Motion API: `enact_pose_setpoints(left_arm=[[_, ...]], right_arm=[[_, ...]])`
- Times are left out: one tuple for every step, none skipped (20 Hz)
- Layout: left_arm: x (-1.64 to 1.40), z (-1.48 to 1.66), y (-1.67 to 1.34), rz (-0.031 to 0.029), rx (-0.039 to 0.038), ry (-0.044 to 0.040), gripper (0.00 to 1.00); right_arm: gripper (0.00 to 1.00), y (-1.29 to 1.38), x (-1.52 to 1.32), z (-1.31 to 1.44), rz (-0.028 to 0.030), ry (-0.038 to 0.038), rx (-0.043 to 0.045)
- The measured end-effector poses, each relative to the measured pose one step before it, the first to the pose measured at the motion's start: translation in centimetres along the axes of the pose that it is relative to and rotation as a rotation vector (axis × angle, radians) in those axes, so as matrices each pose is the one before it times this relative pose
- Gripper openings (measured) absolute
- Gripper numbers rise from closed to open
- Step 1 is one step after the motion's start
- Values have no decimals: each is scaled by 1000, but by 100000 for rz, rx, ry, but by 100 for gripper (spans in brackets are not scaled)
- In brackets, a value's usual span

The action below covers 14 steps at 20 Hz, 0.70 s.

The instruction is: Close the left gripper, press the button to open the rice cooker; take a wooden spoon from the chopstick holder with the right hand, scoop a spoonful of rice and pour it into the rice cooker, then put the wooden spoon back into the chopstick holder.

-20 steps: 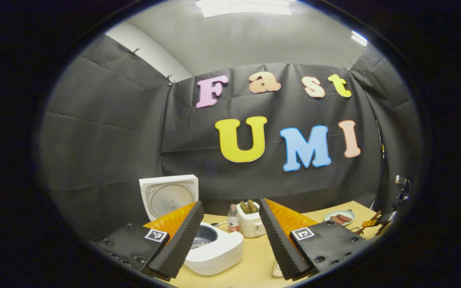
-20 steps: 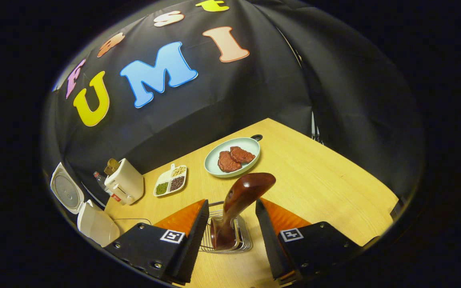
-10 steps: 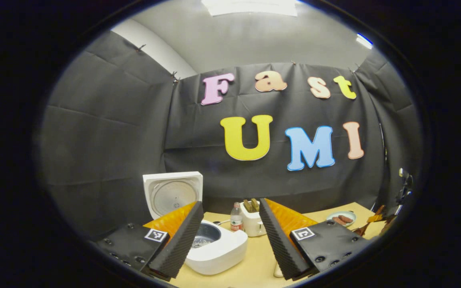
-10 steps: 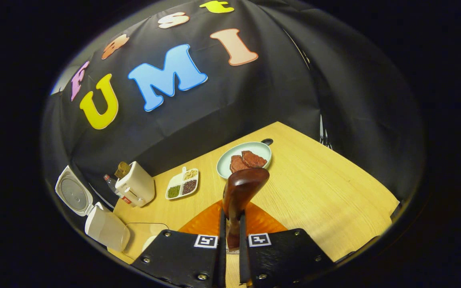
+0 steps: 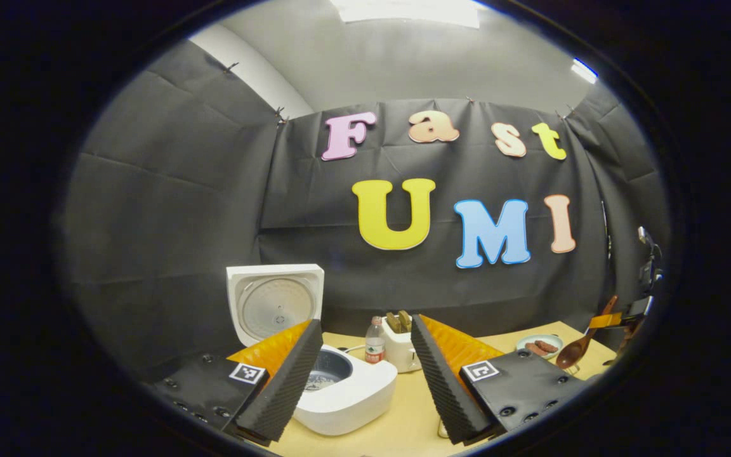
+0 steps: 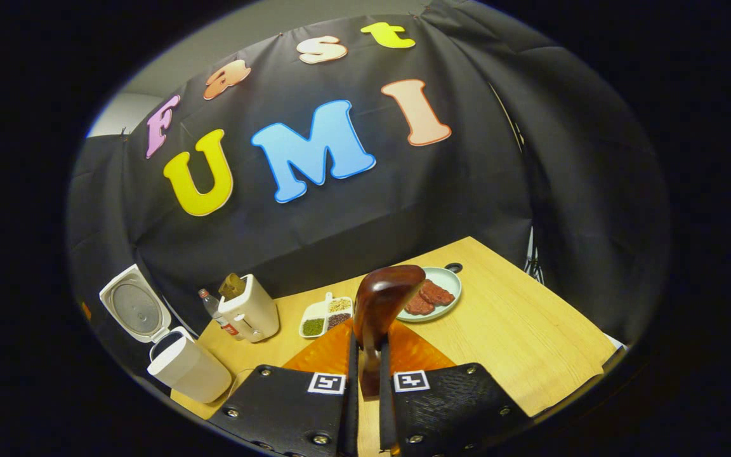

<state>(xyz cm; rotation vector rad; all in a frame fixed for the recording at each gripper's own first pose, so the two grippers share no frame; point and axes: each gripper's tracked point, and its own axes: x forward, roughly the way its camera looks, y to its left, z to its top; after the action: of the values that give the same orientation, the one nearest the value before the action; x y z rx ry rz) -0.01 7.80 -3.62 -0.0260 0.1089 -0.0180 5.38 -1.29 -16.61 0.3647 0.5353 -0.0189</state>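
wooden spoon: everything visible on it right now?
The spoon is dark reddish-brown, glossy wood. In the right gripper view its handle stands upright between the shut fingers of the right claw, its rounded end tilted toward the plate of meat. In the left gripper view it shows far right, bowl hanging low above the table, handle slanting up into that claw. Only the fingers touch it.

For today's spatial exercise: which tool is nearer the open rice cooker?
Left. The left tool hangs just over the cooker; the right tool, clamping the spoon, is across the table.
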Motion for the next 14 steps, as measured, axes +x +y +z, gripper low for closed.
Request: enact_pose_setpoints(left_arm=[[189, -217, 418, 118, -93, 291, 97], [82, -259, 409, 10, -11, 538, 97], [109, -180, 396, 85, -90, 549, 97], [28, -181, 488, 178, -75, 334, 94], [-27, -30, 499, 275, -64, 86, 97], [-167, -50, 587, 407, -12, -84, 94], [9, -4, 537, 433, -10, -60, 94], [44, -8, 572, 479, -20, 81, 96], [-50, -59, 521, 349, -19, 338, 98], [-4, -117, 491, 401, 34, 172, 99], [-13, -99, 563, 488, 141, 236, 99], [6, -149, 417, 467, 196, 184, 99], [9, -59, 464, 354, 47, 96, 99], [-50, -167, 332, 229, 19, 160, 97]], right_arm=[[13, 1068, 39, -126, 1432, 29, -274], [14, 871, -10, -203, 1210, 162, -193], [14, 906, 63, -219, 742, 99, -396], [14, 914, 38, -403, 1205, 152, -233], [13, 948, 168, -376, 1447, 450, -200], [14, 973, 137, -426, 1718, 319, 55], [14, 844, 188, -433, 1535, 614, -269], [14, 742, 267, -564, 1495, 629, -510], [14, 540, 300, -588, 1038, 854, -738], [14, 488, 301, -884, 349, 1350, -1027], [14, 287, 357, -742, -99, 1091, -1489], [13, 294, 356, -906, -360, 1016, -1835], [13, 227, 449, -841, -425, 846, -2522], [13, 211, 440, -701, -887, 278, -2464]])
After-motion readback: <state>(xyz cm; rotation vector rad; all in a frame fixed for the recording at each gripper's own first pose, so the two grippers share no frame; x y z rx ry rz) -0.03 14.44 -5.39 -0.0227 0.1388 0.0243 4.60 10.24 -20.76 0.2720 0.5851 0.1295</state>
